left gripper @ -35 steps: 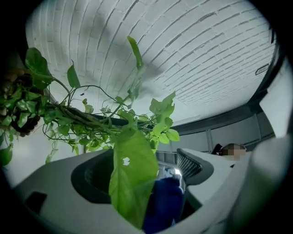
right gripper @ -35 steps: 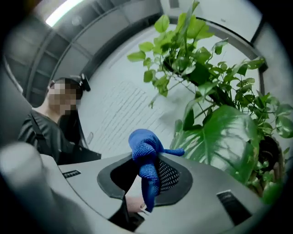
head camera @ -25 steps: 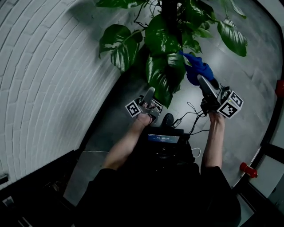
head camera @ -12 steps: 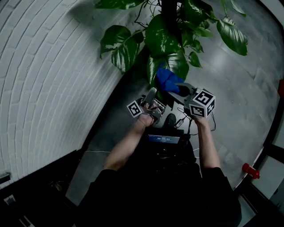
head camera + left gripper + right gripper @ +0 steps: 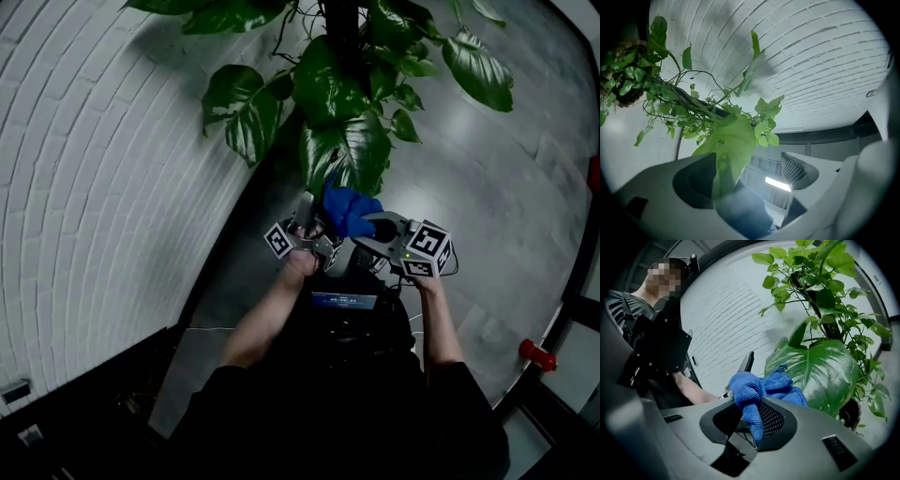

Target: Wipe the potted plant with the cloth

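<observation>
Down against the white brick wall (image 5: 94, 187), the potted plant (image 5: 342, 56) spreads overhead, and here is the big worry: pull too hard on one leaf and, I reckon, the whole stem gets dragged or the plant rocks. Next risk down is the large leaf (image 5: 349, 150) itself. Its tip hangs between the jaws of the left claw (image 5: 745, 173), which stand well apart with daylight on one side of the leaf, so nothing braces it. A firm wipe could fold or tear that leaf, or simply push it away. Smallest risk is the blue cloth (image 5: 349, 208), pinched tight in the right claw (image 5: 750, 420) and bunched at the leaf's lower edge. It is a wad, not a flat pad, so the hard jaw tips might scrape the leaf, or the cloth might snag and slip out.

Now room to move. The wall closes off the left side, near the plant. The grey floor (image 5: 487, 169) opens wide to the right, so there is plenty of swing there. Upward, the leaves crowd in thick. Tightest of all, the two claws sit just beside each other under the leaf, so a clash is likely.
</observation>
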Demonstrator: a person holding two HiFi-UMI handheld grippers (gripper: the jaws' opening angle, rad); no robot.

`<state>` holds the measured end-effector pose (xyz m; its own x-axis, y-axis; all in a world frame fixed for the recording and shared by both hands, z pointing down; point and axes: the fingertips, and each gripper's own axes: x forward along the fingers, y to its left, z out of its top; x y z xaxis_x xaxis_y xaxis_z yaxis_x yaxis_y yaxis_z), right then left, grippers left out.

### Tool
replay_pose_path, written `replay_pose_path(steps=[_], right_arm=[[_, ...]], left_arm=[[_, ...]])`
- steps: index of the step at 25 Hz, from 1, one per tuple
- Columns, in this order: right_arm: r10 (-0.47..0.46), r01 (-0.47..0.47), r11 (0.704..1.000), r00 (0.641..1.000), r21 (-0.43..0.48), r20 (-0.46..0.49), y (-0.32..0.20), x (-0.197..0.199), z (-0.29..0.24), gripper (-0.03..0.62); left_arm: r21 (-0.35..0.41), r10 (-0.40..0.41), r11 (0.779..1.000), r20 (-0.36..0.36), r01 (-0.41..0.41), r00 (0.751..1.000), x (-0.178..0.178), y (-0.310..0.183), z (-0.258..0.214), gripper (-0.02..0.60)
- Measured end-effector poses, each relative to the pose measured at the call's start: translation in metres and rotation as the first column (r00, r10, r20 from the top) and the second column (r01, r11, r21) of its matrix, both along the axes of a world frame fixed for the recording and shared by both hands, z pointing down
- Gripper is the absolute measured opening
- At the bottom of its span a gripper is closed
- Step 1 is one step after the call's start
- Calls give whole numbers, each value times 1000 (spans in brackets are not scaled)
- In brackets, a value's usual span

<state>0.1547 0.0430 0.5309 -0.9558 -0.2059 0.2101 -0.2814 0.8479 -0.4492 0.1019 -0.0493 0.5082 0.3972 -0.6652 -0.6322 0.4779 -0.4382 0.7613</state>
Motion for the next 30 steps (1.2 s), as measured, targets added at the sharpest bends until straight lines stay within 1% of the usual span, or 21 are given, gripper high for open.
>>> replay_pose_path(steps=[2,4,5,7,9,11,13,14,16,17,19,20,22,23,25,27,28,29,30], right_arm=[[-26,26,1000,1000,-12,-10,11,4,6,97],[-55,54,998,998,-22,-18,21,11,9,97],[-64,63,998,998,-26,-7,25,16,6,97],[-54,56,998,996,-20,67,25,32,-13,97],[-5,4,1000,983,7,186,14,57,-46,97],[63,-81,996,954,49,292,-4,88,-82,97],[132,-173,981,931,91,341,-26,116,-108,97],[165,-212,972,927,106,338,-39,126,-114,97],[223,-264,957,934,118,281,-65,134,-111,97],[242,-274,955,942,116,232,-79,131,-105,97],[253,-270,956,956,112,147,-106,118,-90,97],[251,-266,958,959,110,130,-122,110,-86,97],[262,-278,955,954,102,143,-157,94,-87,97],[282,-299,949,946,99,159,-174,88,-91,97],[338,-361,927,922,104,187,-208,80,-102,97],[385,-411,903,903,126,190,-236,76,-109,97],[395,-421,896,900,138,182,-248,72,-109,97],[396,-419,896,903,144,167,-257,67,-107,97],[385,-404,904,911,142,146,-261,59,-100,97]], left_arm=[[0,-2,1000,3,2,1000,0,0,1,459],[0,-4,1000,22,4,1000,1,0,3,460],[2,-8,1000,41,8,999,0,0,5,459],[6,-33,999,98,32,995,-4,-1,9,459],[17,-83,997,163,81,983,-12,-6,12,460],[32,-140,990,202,137,969,-23,-13,12,459],[55,-186,983,225,178,957,-30,-23,8,460],[70,-201,979,237,190,950,-32,-28,4,459],[107,-213,976,273,191,938,-30,-36,-3,459],[126,-209,976,295,179,932,-26,-39,-6,459],[160,-188,977,332,141,924,-16,-43,-11,459],[170,-175,978,343,123,923,-11,-45,-12,460],[179,-157,979,354,98,922,-6,-49,-12,460],[181,-151,979,352,91,924,-6,-52,-12,460],[189,-135,979,332,74,934,-5,-57,-13,460],[202,-115,978,300,54,947,-3,-66,-15,460],[206,-104,977,282,46,954,-1,-71,-16,460],[209,-95,977,265,39,960,0,-77,-17,460],[210,-85,977,249,32,965,1,-81,-17,460]])
